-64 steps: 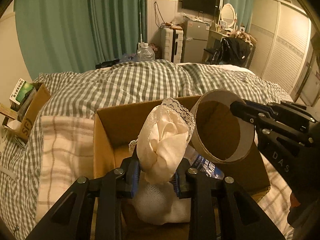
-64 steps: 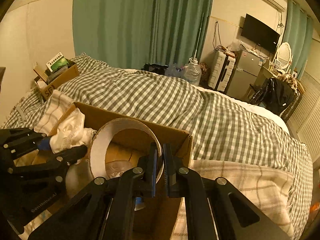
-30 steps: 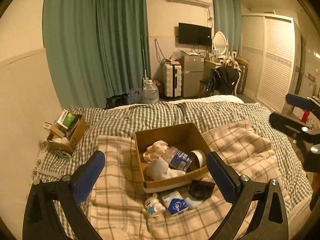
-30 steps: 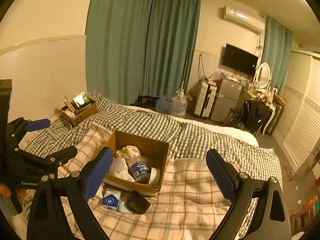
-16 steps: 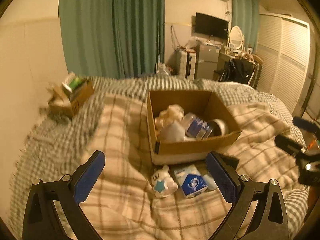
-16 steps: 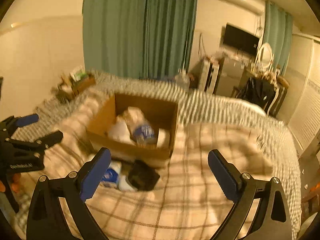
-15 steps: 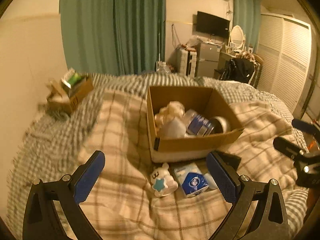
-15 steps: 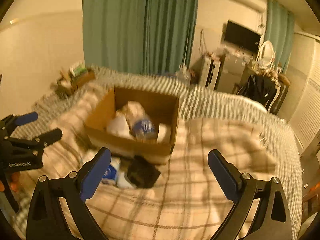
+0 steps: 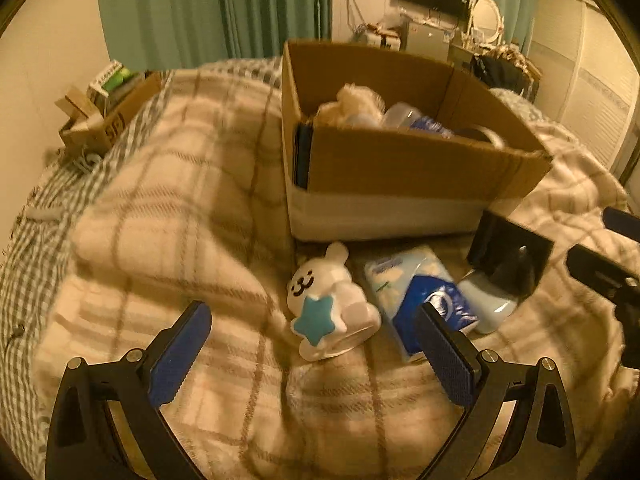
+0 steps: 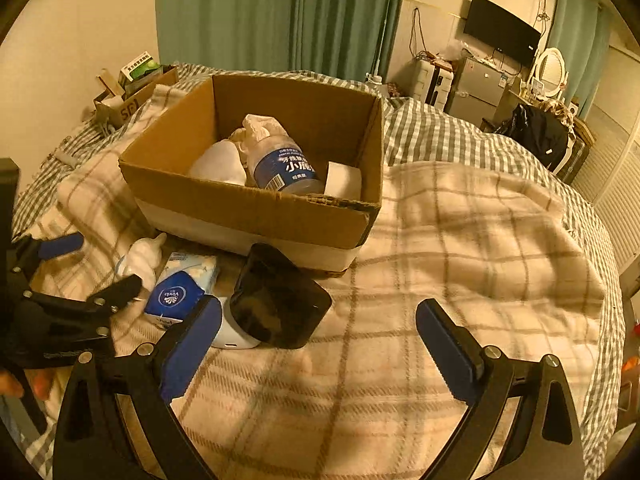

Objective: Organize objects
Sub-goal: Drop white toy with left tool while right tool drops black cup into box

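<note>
On bed (image 10: 460, 240), over plaid blanket (image 9: 168, 216): one carton (image 10: 256, 208), open-topped, holding one bottle (image 10: 284, 168), one white cloth bundle (image 10: 256, 128), one pale pouch (image 10: 218, 166), one tape roll (image 10: 344, 180). Just before carton's near wall, four loose items in a row: bunny figure (image 9: 328, 300), tissue pack (image 9: 416, 292), pale-blue bottle (image 9: 486, 300), black device (image 10: 280, 304) leaning over it. Right of carton, wide bare blanket. Left gripper (image 9: 316, 356) over bunny, jaws wide apart, holding nothing. Right gripper (image 10: 320, 352) near device, jaws wide apart, holding nothing.
</note>
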`<state>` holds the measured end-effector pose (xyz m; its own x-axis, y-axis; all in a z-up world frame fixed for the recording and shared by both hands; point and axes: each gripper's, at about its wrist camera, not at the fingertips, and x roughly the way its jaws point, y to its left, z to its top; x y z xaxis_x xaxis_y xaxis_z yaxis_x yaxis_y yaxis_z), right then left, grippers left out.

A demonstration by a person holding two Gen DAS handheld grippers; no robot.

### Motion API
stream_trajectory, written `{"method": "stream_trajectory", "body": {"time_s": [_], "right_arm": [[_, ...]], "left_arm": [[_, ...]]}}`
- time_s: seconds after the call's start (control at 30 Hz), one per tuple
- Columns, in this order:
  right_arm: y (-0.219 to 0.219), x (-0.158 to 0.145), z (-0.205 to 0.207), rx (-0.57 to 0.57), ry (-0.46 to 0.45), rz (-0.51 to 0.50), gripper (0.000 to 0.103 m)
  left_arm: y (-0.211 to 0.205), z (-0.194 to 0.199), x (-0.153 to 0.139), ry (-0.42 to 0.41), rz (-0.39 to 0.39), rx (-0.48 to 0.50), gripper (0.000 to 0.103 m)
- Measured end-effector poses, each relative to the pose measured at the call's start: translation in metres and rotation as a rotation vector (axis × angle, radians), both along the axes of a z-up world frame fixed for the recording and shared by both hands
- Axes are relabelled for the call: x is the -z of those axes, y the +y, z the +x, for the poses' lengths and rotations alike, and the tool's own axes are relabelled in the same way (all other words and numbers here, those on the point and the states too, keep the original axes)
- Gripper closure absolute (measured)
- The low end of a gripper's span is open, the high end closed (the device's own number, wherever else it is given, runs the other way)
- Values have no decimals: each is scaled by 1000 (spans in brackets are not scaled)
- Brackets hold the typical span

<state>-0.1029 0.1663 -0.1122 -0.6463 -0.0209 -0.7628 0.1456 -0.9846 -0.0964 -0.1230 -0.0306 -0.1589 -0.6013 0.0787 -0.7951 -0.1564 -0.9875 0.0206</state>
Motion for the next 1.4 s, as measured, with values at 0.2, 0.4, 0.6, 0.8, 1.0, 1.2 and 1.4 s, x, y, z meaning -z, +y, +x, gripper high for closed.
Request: {"method": "stream_trajectory", "body": {"time_s": [0.2, 0.4, 0.6, 0.8, 1.0, 1.2, 1.4], "right_arm": [[2, 3, 0, 10, -11, -8, 5], [2, 4, -1, 8, -13, -16, 5], [3, 8, -11, 10, -26, -48, 5], [2, 29, -36, 20, -92, -64, 5], [3, 52, -60, 15, -164, -110, 5], [1, 61, -67, -9, -196, -134, 13], [-15, 42, -40, -49, -116, -47, 53]], "left_arm": [[6, -8, 15, -32, 45, 23, 30], [0, -8, 18, -53, 103, 8, 48], [0, 8, -3, -34, 108, 3, 48], [-5, 18, -30, 13, 130, 11, 48], [-3, 18, -28, 2, 129, 20, 48], [-4, 15, -22, -12, 132, 23, 48], [-5, 17, -25, -3, 142, 24, 48]]}}
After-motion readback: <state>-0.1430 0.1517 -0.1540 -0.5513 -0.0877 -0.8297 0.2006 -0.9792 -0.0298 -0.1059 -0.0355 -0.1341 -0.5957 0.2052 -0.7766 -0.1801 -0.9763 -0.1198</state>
